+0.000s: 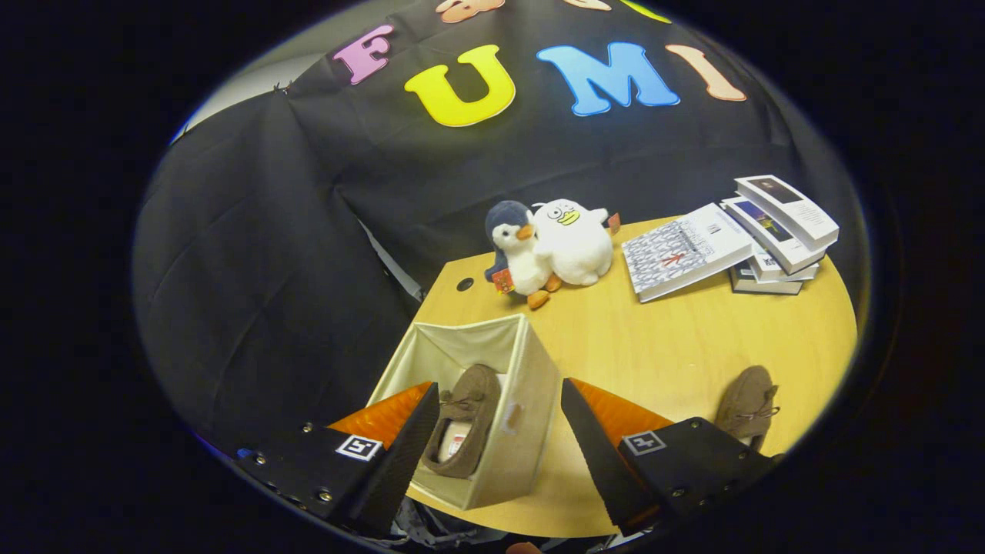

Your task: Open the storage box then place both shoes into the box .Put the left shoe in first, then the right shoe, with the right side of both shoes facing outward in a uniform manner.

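Even, fairly bright overhead light on desk (pixel 677 338); wood reads warm yellow, no hard glare. Soft short shadows under plush toys (pixel 550 246) and books (pixel 739 238). Black cloth wall dim, folds catching faint sheen. Strong fisheye bending: desk edge curves, books stretch toward rim (corners darken there). Centre sharp; fingers (pixel 400 454) close to lens, slightly soft, spread wide, undersides in shadow. Storage box (pixel 523 415) interior shaded, shoe (pixel 465 419) inside darker than shoe on desk (pixel 748 400).
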`<state>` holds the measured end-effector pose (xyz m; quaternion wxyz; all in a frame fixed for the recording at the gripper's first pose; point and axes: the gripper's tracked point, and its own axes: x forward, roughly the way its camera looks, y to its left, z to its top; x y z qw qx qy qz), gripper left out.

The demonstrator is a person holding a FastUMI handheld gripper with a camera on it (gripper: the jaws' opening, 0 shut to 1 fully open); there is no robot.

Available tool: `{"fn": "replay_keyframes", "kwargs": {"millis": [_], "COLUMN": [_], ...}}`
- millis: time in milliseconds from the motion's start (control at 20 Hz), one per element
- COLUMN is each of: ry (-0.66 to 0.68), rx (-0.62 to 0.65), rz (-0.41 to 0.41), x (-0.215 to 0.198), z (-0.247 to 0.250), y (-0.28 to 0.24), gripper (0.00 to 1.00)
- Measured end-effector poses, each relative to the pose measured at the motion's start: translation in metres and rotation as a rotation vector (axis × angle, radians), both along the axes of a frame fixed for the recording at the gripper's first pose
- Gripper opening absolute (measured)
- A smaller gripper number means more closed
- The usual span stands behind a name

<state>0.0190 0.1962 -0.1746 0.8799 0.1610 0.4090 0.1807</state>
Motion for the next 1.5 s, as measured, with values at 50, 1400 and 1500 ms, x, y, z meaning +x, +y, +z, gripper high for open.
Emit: {"fn": "replay_keyframes", "kwargs": {"millis": [50, 1400, 1500], "ry": [-0.007, 0.161, 0.195], "rx": [-0.007, -0.420, -0.423], "rz": [-0.009, -0.075, -0.085], "x": [-0.001, -0.074, -0.077], "z": [0.001, -0.156, -0.170], "y": [-0.013, -0.247, -0.252], "gripper": [0.98, 0.98, 0.98]}}
